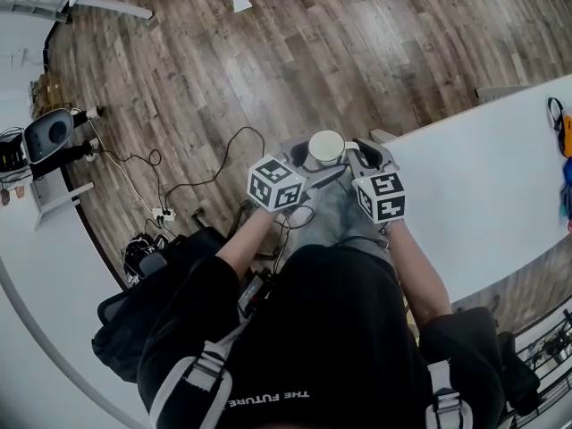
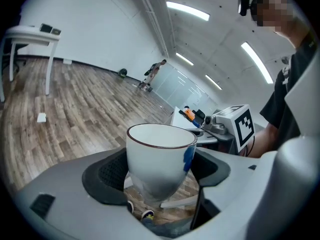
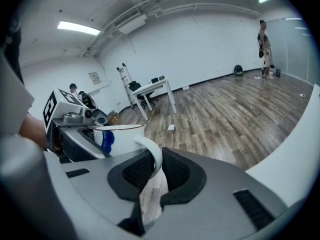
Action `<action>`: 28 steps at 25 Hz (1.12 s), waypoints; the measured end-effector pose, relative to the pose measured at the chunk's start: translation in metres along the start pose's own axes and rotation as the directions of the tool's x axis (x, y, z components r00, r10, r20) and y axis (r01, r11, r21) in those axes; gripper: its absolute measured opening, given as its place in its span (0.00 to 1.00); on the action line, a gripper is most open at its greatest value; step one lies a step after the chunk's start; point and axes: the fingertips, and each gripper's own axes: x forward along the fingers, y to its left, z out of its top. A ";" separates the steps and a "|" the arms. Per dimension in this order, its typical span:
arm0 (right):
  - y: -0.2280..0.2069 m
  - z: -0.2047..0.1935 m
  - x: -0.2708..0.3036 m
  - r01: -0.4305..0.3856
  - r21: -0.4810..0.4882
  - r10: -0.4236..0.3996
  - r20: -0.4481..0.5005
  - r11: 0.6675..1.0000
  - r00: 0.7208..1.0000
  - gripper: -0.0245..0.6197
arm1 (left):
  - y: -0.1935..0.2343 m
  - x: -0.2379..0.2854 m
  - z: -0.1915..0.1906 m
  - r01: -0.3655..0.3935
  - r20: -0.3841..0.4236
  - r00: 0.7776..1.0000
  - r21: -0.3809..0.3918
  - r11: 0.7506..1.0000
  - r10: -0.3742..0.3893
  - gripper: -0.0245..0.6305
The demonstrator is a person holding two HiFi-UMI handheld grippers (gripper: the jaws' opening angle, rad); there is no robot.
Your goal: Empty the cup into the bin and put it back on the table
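I hold a white cup (image 1: 326, 147) with a dark rim upright in front of me, above the wooden floor. My left gripper (image 1: 301, 159) is shut on the cup's body (image 2: 159, 159), one black pad on either side. A blue mark (image 2: 188, 156) shows on the cup's side. My right gripper (image 1: 359, 157) is shut on the cup's handle (image 3: 152, 154), which stands between its pads (image 3: 176, 171). The white table (image 1: 483, 177) lies to the right of the cup. No bin shows in any view.
Cables and a power strip (image 1: 162, 213) lie on the floor to the left, beside a black bag (image 1: 143, 256). Small colourful things (image 1: 565, 132) sit at the table's far right. A scrap of paper (image 1: 241, 4) lies far off. A person (image 3: 264, 41) stands in the distance.
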 end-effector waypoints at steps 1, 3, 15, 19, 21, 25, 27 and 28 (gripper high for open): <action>0.001 0.013 -0.008 0.008 -0.024 -0.006 0.055 1.000 0.998 0.12 | -0.006 -0.003 0.012 -0.006 0.024 1.000 0.058 0.998 0.004 0.61; 0.002 0.043 -0.029 0.032 -0.068 -0.019 0.177 0.997 0.984 0.12 | -0.025 -0.011 0.040 -0.025 0.088 0.996 0.187 0.982 0.009 0.61; -0.045 0.085 -0.177 0.346 -0.054 -0.268 0.524 0.937 0.808 0.12 | -0.156 0.029 0.104 0.090 0.148 0.962 0.620 0.779 -0.229 0.61; -0.107 0.041 -0.255 0.488 0.080 -0.452 0.529 0.869 0.718 0.12 | -0.226 0.104 0.087 0.271 0.005 0.928 0.673 0.688 -0.371 0.61; -0.130 0.016 -0.300 0.571 0.173 -0.569 0.508 0.802 0.646 0.12 | -0.267 0.136 0.076 0.394 -0.103 0.883 0.693 0.603 -0.458 0.61; -0.134 -0.040 -0.389 0.703 0.327 -0.762 0.427 0.631 0.486 0.12 | -0.353 0.163 0.037 0.604 -0.308 0.749 0.681 0.414 -0.587 0.61; -0.134 -0.061 -0.425 0.736 0.373 -0.815 0.391 0.565 0.427 0.12 | -0.389 0.172 0.020 0.662 -0.372 0.694 0.667 0.343 -0.616 0.61; -0.135 -0.072 -0.440 0.746 0.392 -0.833 0.376 0.539 0.405 0.12 | -0.403 0.178 0.012 0.681 -0.397 0.674 0.661 0.316 -0.623 0.61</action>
